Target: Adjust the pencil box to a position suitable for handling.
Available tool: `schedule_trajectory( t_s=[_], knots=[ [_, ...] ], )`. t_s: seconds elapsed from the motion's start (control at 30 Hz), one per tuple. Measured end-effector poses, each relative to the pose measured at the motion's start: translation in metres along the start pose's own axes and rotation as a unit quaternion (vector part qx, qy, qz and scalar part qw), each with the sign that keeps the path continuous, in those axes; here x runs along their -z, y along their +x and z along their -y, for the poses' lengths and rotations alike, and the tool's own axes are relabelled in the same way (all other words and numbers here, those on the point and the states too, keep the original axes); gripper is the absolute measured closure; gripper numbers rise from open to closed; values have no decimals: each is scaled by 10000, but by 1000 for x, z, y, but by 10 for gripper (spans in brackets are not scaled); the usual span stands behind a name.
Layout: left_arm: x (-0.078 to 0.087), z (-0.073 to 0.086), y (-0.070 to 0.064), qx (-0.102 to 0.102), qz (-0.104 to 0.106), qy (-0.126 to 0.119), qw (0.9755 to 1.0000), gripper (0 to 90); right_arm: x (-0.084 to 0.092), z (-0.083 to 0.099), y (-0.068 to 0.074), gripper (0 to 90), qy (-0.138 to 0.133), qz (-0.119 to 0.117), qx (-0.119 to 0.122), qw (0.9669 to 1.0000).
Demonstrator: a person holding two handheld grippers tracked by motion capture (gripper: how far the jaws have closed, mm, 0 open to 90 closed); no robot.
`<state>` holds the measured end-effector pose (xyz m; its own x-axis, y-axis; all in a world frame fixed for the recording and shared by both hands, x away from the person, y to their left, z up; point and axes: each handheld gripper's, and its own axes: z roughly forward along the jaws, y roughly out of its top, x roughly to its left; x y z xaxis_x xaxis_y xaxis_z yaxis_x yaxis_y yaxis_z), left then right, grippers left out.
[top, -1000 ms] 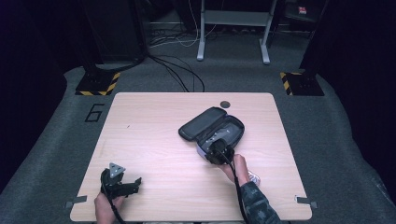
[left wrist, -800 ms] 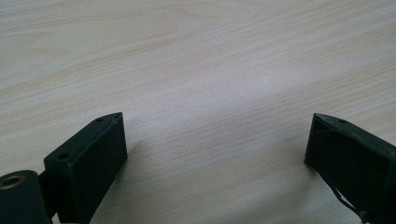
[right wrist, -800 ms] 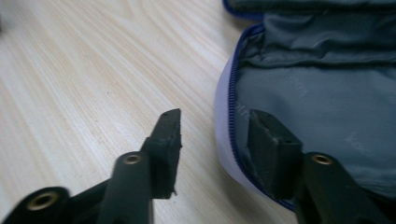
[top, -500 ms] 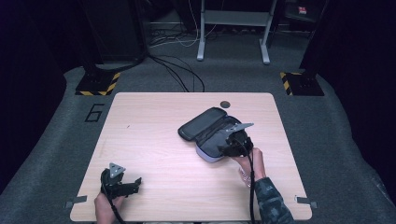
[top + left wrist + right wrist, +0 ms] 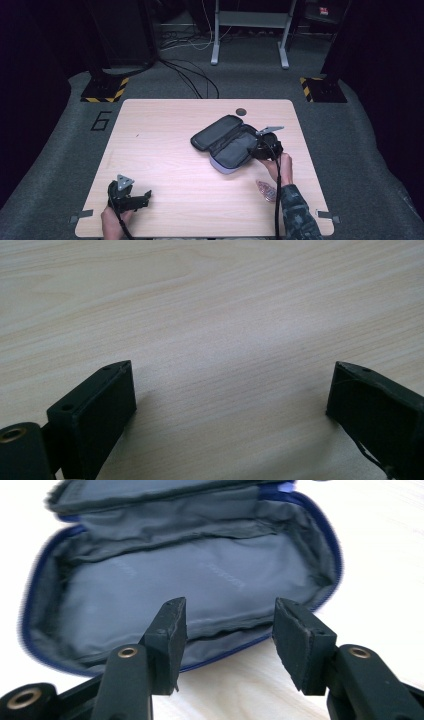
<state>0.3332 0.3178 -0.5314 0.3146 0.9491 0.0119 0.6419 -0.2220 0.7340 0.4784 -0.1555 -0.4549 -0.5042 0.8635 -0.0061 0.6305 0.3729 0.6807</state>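
Pouch [image 5: 227, 145] lies unzipped and open on the right half of the table [image 5: 165, 150], soft fabric, likely light and floppy.

Its grey lining [image 5: 190, 580] will sag, so the stiffer blue zipper rim [image 5: 225, 652] looks the best place to pinch. The right gripper [image 5: 227, 630], jaws just opened about halfway and empty, sits at that near rim; the left gripper [image 5: 230, 405] rests wide open on bare wood, empty. A small clear packet [image 5: 266, 189] lies near the right hand.
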Motion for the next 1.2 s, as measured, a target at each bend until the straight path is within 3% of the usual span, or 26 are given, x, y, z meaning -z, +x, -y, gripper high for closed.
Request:
schedule_trajectory(
  t_s=[0.03,0.07,0.13,0.33,0.37,0.47,0.57,0.6,0.83,1.03,1.17,1.2],
  knots=[
    [0,0,0,0,0,0,10000,53,0,0,0,474,0,0,0,10000],
    [0,0,0,1,0,-1,10000,53,-4,0,-4,477,-21,218,-94,9997],
    [0,0,0,1,0,0,10000,53,-6,0,-8,482,-6,296,-209,9993],
    [0,0,0,-1,1,1,10000,53,-15,-4,-21,564,6,417,-456,9981],
    [0,0,0,0,1,1,10000,53,-20,-4,-25,574,153,391,-547,9976],
    [0,0,0,0,1,0,10000,53,-23,-2,-27,584,201,429,-602,9971],
    [0,0,0,1,2,0,10000,53,-28,1,-29,709,339,382,-821,9953],
    [0,0,0,0,2,1,10000,53,-28,2,-30,739,305,344,-774,9959],
    [0,0,0,-1,1,-1,10000,53,-29,6,-26,815,408,327,-905,9945],
    [0,0,0,5,6,0,10000,54,-24,15,-17,809,415,96,-940,9947],
    [0,0,0,6,6,1,10000,54,-19,20,-9,777,442,-186,-943,9944],
    [0,0,0,5,6,2,10000,55,-14,22,-7,698,401,-250,-953,9943]
  ],
)
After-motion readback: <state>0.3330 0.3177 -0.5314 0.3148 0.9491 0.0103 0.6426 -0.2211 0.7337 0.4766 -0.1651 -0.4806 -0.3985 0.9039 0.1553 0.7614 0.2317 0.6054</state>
